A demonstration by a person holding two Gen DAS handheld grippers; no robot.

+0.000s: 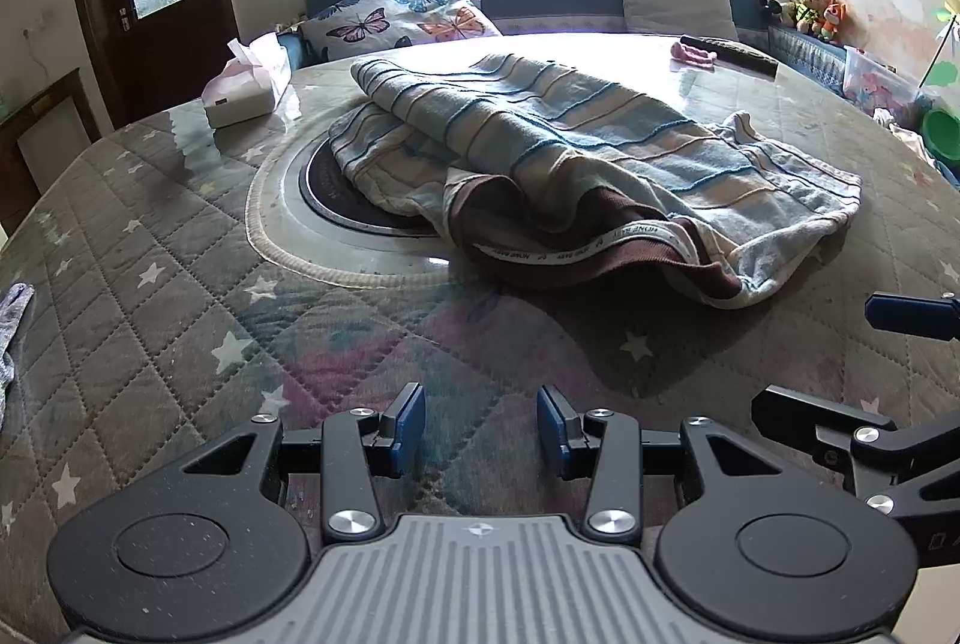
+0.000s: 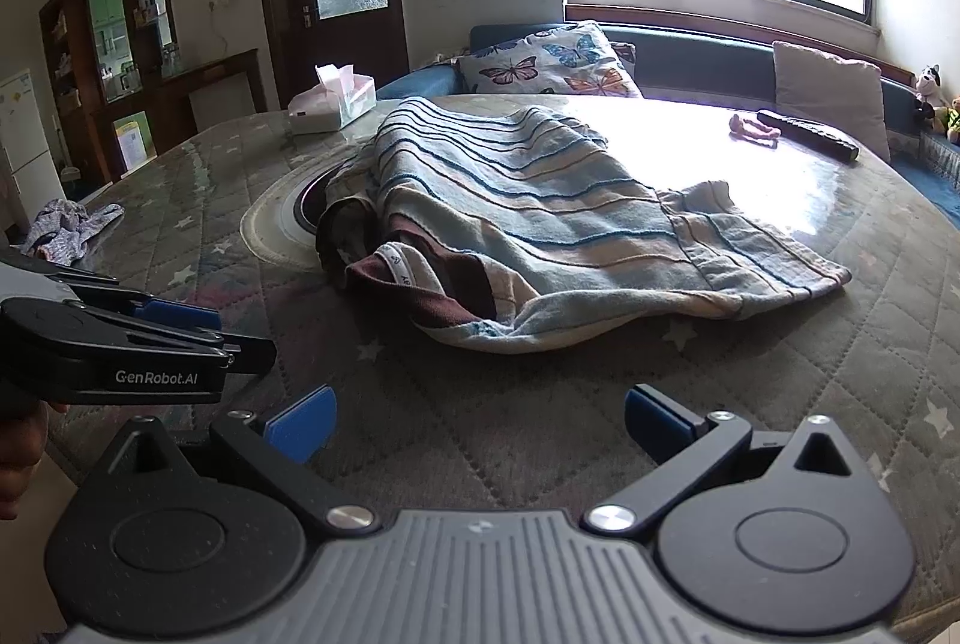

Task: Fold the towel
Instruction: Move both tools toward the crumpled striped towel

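Note:
A striped blue, beige and brown towel (image 1: 576, 152) lies rumpled and loosely doubled over on the round table (image 1: 180, 296), partly covering the dark round plate at its centre (image 1: 336, 188). The same towel (image 2: 540, 212) fills the middle of the right wrist view. My left gripper (image 1: 481, 428) hovers open over the quilted cover, short of the towel's near edge, nothing between its blue pads. My right gripper (image 2: 480, 419) is open wide, also short of the towel. Each gripper shows at the side of the other's view: the right gripper (image 1: 888, 362), the left gripper (image 2: 198, 326).
A tissue box (image 1: 246, 86) stands at the table's far left. A pink toy (image 2: 753, 128) and a dark remote (image 2: 807, 134) lie at the far right. A grey cloth (image 2: 66, 224) hangs at the left edge. A sofa with cushions (image 1: 408, 14) runs behind the table.

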